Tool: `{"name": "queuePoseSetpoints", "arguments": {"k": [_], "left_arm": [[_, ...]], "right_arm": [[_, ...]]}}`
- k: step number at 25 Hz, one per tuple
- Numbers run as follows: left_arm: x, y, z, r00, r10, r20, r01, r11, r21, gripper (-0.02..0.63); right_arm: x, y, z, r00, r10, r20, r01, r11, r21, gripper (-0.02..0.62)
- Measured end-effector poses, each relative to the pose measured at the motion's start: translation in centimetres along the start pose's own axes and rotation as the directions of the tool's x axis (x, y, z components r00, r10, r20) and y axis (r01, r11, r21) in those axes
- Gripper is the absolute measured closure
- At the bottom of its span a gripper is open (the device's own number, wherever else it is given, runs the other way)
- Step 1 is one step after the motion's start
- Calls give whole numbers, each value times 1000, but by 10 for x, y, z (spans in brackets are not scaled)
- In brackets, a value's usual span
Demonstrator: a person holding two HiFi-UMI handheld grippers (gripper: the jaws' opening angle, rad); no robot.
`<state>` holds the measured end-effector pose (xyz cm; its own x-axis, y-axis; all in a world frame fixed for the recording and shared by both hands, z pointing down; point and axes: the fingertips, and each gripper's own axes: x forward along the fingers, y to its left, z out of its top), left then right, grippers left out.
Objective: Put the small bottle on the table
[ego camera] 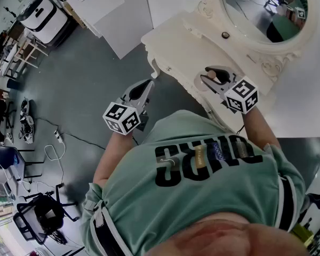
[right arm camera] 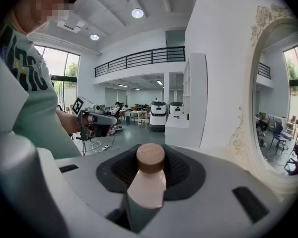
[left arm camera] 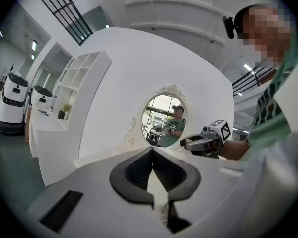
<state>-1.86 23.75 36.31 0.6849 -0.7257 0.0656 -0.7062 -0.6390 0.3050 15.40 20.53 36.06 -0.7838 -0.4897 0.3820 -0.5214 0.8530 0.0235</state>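
The small bottle (right arm camera: 148, 181), pale pink with a round wooden cap (right arm camera: 150, 157), stands upright between the dark pads of my right gripper (right arm camera: 150, 168), which is shut on it. In the head view the right gripper (ego camera: 215, 77) hangs over the white dressing table (ego camera: 173, 42) with the bottle (ego camera: 212, 75) in its jaws. My left gripper (ego camera: 143, 89) is off the table's left edge, over the floor. Its jaws are shut with nothing between them (left arm camera: 153, 157). From the left gripper view the right gripper (left arm camera: 204, 143) shows to the right.
An oval mirror (ego camera: 260, 8) in a carved white frame stands at the back of the dressing table. White shelving (left arm camera: 69, 90) and white robots (left arm camera: 12, 100) stand along the left wall. Cables (ego camera: 56, 143) and a black chair (ego camera: 45, 212) are on the grey floor.
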Motion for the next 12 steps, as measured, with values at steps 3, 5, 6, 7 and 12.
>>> {"name": "queuePoseSetpoints", "arguments": {"k": [3, 5, 6, 7, 12], "left_arm": [[3, -1, 1, 1000, 3, 2, -3, 1000, 1, 597], [4, -1, 2, 1000, 3, 3, -3, 1000, 1, 597], [5, -2, 2, 1000, 2, 4, -2, 1000, 2, 597], [7, -3, 3, 1000, 2, 4, -2, 1000, 3, 597], [15, -5, 3, 1000, 6, 0, -6, 1000, 6, 597]], "right_arm": [[-1, -2, 0, 1000, 5, -3, -5, 1000, -5, 476], [-1, -2, 0, 1000, 9, -4, -9, 1000, -7, 476], [-1, -3, 0, 1000, 10, -4, -10, 1000, -8, 476], [-2, -4, -1, 1000, 11, -4, -11, 1000, -8, 476], [-4, -13, 0, 1000, 14, -1, -14, 1000, -7, 476]]}}
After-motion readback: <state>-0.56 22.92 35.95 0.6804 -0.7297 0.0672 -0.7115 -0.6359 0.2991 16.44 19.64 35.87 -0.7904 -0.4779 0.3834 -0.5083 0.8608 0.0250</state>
